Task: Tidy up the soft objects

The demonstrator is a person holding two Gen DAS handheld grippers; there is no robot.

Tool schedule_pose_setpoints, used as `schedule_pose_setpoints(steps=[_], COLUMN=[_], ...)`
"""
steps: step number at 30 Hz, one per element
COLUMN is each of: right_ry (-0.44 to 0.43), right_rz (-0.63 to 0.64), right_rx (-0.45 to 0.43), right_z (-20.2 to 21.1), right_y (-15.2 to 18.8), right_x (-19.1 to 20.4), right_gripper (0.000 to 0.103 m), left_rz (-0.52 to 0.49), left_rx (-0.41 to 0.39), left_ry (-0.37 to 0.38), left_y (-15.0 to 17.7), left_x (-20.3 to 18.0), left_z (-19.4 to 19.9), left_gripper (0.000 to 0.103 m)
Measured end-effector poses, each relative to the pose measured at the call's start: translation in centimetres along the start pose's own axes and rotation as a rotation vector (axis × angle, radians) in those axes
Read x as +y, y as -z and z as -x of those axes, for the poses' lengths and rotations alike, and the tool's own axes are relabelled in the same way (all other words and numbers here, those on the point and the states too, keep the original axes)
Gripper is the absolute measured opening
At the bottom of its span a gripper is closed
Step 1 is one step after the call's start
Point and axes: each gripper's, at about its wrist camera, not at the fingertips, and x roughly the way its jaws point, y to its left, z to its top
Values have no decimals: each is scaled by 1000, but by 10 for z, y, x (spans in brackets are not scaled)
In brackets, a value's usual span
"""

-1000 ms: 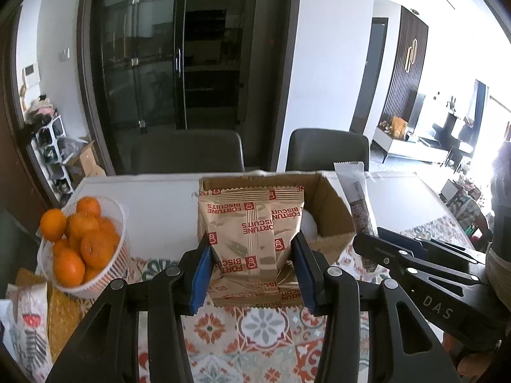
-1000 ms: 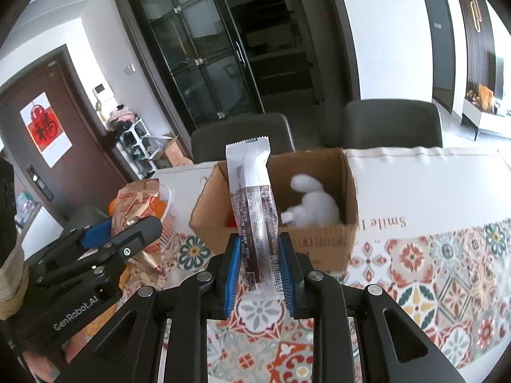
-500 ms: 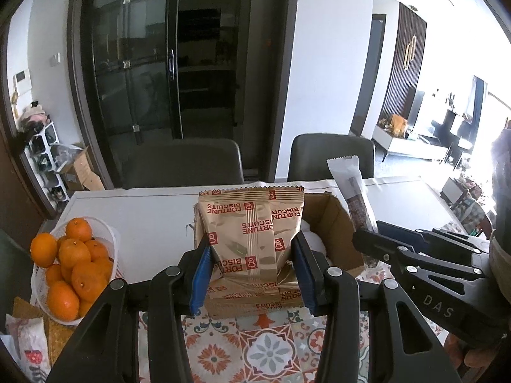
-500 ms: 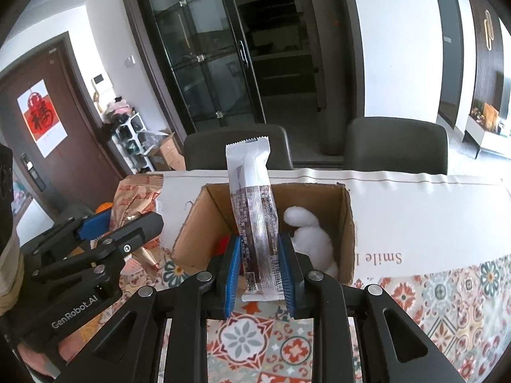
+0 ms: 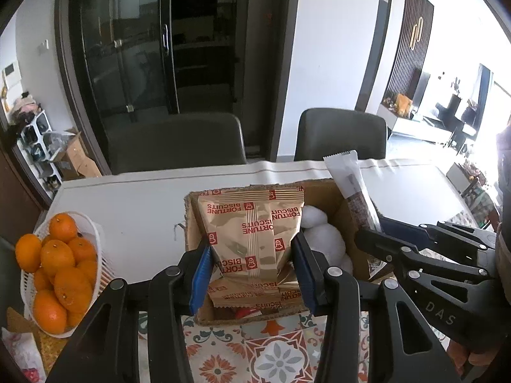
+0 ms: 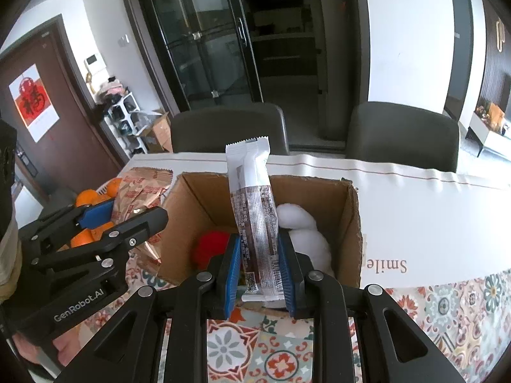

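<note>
My left gripper (image 5: 250, 274) is shut on a gold Fortune Biscuits packet (image 5: 252, 236), held upright over the near edge of an open cardboard box (image 5: 343, 214). My right gripper (image 6: 258, 269) is shut on a long white and brown snack bar wrapper (image 6: 255, 220), upright above the box (image 6: 349, 223). Inside the box lie a white plush toy (image 6: 306, 236) and a red soft object (image 6: 210, 247). The right gripper also shows in the left wrist view (image 5: 377, 239); the left gripper also shows in the right wrist view (image 6: 124, 214).
A white basket of oranges (image 5: 60, 265) stands at the left on the table. A patterned tablecloth (image 6: 447, 303) covers the near table, white cloth (image 5: 134, 204) beyond. Two dark chairs (image 5: 175, 142) stand behind the table.
Both grippers have moved forward and lifted with their packets, so they now hang over the box opening and its inside shows.
</note>
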Motion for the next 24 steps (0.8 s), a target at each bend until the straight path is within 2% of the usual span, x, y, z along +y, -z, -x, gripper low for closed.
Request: schedule_pose_setpoints(steps=[10, 12, 13, 14, 16, 21, 23, 24], right_ry=[-31, -29, -12, 5, 44, 111, 130, 138], right_rz=[-13, -21, -23, -25, -25, -20, -20, -20], right_rx=[104, 108, 108, 103, 79, 39, 16, 4], right_z=[-45, -50, -50, -50, -43, -18, -2, 7], right_y=[2, 2, 3, 3, 4, 9, 14, 16], right_x=[-13, -16, -18, -18, -18, -16, -15, -14], right_gripper=[26, 32, 40, 49, 55, 59, 62, 64], left_rz=[27, 27, 28, 27, 17, -6, 3, 9], left_rx=[125, 150, 155, 154, 140, 99, 75, 60], left_ry=[21, 13, -8, -20, -41, -110, -138, -146], left_y=[5, 7, 9, 9, 11, 16, 20, 23], left_x=[1, 0, 0, 0, -1, -7, -9, -10], left_z=[-45, -50, -51, -50, -46, -22, -7, 0], left_gripper=[48, 52, 57, 60, 61, 70, 78, 79])
